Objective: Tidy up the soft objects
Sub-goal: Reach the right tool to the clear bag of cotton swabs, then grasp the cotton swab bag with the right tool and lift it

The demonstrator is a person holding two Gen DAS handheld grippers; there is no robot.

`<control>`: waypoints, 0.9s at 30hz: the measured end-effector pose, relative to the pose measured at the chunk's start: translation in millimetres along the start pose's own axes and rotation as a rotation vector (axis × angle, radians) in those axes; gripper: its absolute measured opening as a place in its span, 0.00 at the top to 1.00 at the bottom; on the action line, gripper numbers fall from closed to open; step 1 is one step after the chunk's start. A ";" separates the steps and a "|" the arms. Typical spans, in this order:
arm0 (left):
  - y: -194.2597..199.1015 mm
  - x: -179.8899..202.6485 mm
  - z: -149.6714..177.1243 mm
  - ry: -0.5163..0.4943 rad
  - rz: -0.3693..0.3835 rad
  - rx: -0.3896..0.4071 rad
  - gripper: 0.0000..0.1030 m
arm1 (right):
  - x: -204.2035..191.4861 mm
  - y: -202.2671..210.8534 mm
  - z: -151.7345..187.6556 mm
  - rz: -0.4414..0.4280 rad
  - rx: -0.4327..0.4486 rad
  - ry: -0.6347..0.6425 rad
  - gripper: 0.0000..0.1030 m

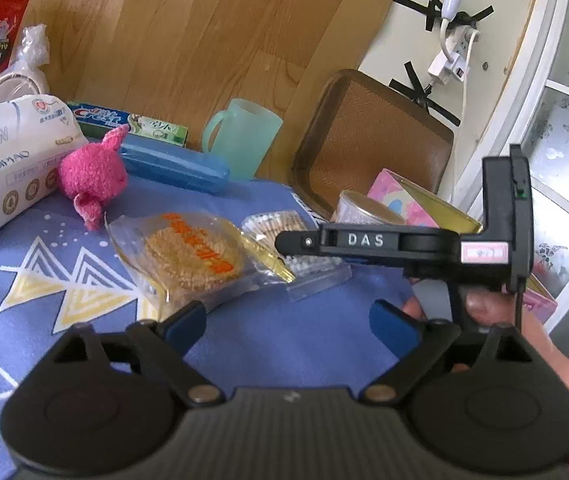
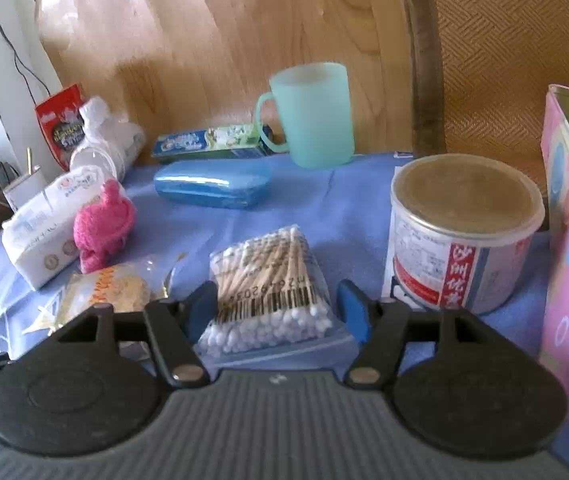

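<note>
While the left gripper waits spread and empty, the right gripper straddles the swab bag lying just left of the tin, fingers apart, apparently lined up to grasp it.

A mint cup stands at the tabletop's far edge beside a toothpaste box; a blue case lies just before them, a lidded tin toward the right edge.

"DAS" on right hand-held gripper, "Crest" toothpaste box
</note>
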State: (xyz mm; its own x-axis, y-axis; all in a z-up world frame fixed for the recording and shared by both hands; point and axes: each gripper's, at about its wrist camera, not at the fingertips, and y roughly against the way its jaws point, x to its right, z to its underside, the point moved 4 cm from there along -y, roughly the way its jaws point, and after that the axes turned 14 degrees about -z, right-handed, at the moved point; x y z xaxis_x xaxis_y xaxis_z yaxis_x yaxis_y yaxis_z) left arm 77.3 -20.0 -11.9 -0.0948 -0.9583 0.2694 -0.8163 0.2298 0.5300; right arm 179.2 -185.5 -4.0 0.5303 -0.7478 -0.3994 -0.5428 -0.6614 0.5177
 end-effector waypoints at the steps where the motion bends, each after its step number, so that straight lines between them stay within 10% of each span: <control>1: 0.1 0.5 0.2 -0.001 0.001 0.001 0.09 | -1.3 3.4 1.5 -0.007 0.004 -0.001 0.49; 16: -2.8 3.1 0.7 -0.016 -0.019 -0.011 0.05 | -21.1 94.6 65.7 -0.014 0.039 0.067 0.49; 27: -4.6 2.2 1.2 -0.009 -0.040 -0.017 0.03 | -16.3 101.5 73.7 -0.016 0.131 0.027 0.24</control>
State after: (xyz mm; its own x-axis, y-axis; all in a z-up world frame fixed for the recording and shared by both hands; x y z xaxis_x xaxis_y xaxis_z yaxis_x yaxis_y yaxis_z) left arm 80.1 -23.4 -14.7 -0.0679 -0.9683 0.2404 -0.8098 0.1943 0.5537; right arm 67.4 -244.7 -0.7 0.5557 -0.7368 -0.3852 -0.6136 -0.6761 0.4080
